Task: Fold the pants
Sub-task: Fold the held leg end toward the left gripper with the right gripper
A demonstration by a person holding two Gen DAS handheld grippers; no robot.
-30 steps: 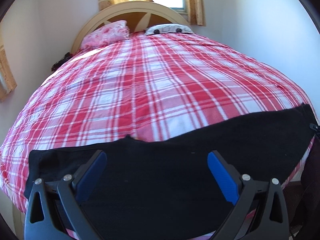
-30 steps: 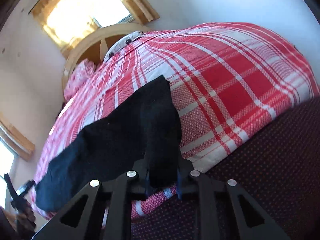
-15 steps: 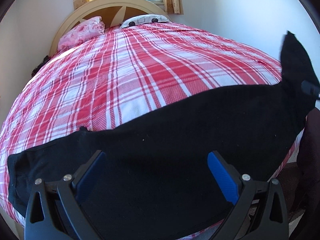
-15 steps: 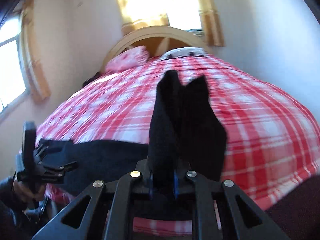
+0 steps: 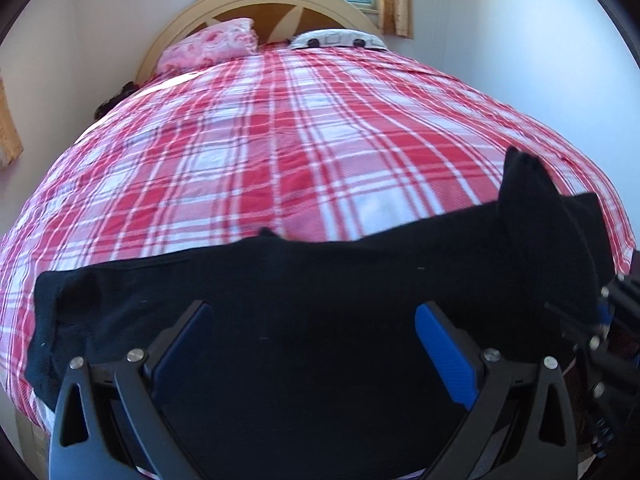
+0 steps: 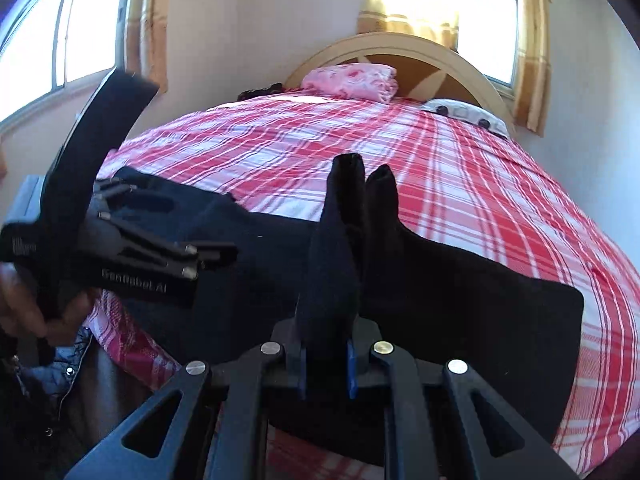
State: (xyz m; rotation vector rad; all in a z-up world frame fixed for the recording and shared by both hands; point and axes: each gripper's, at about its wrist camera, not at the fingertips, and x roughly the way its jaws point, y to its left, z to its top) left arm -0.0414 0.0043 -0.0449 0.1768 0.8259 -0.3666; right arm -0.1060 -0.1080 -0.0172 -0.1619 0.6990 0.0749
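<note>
While the black pants (image 5: 280, 320) lie across the near edge of the bed (image 5: 300, 152), the right gripper (image 6: 326, 364) clamps their limp, light leg ends, best pinched through both layers, and the left gripper (image 5: 312, 352) hovers spread wide above them.

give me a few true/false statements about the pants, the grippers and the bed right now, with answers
1. The right gripper is shut on a bunched end of the black pants. True.
2. The left gripper is clamped on the pants. False: its blue pads stand wide apart above the cloth, gripping nothing.
3. The pants lie across the near edge of the red plaid bedspread. True.
4. The pink pillow lies on top of the pants. False: it sits far off at the headboard.
5. The bedspread is plain blue. False: it is red and white plaid.
</note>
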